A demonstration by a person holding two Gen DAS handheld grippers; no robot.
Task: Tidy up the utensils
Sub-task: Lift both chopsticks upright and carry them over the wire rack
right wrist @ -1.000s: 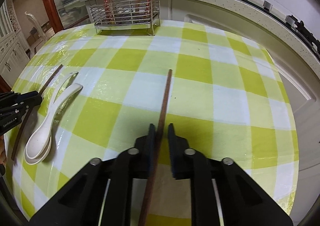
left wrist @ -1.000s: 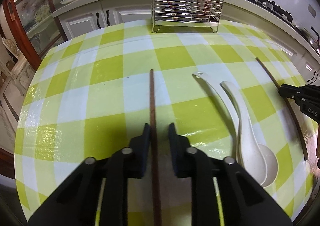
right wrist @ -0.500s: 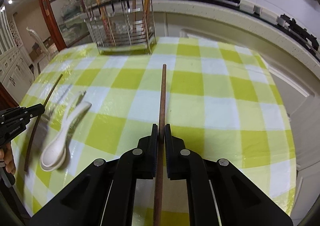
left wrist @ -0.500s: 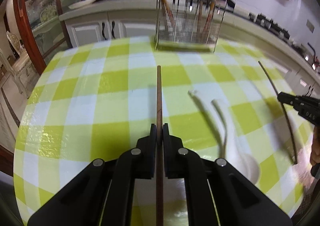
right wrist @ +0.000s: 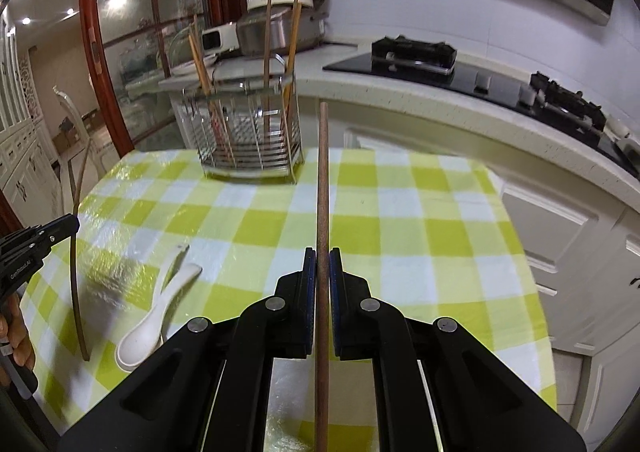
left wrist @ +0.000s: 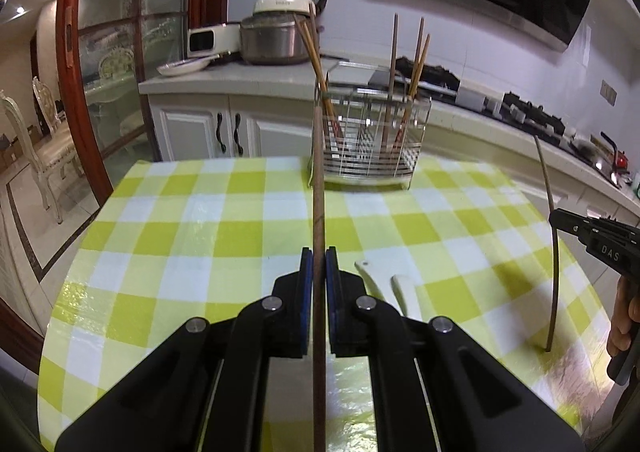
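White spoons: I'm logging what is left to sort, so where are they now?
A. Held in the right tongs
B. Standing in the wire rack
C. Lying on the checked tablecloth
C: the white spoons lie nested on the checked tablecloth, apart from the wire rack.

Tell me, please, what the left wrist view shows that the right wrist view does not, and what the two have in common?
Only the left wrist view shows the white cabinet doors with dark handles behind the table. Only the right wrist view shows the spoons' bowls; in the left view they are hidden behind the gripper. Both show a gripper shut on a brown chopstick, the wire utensil rack and the checked tablecloth.
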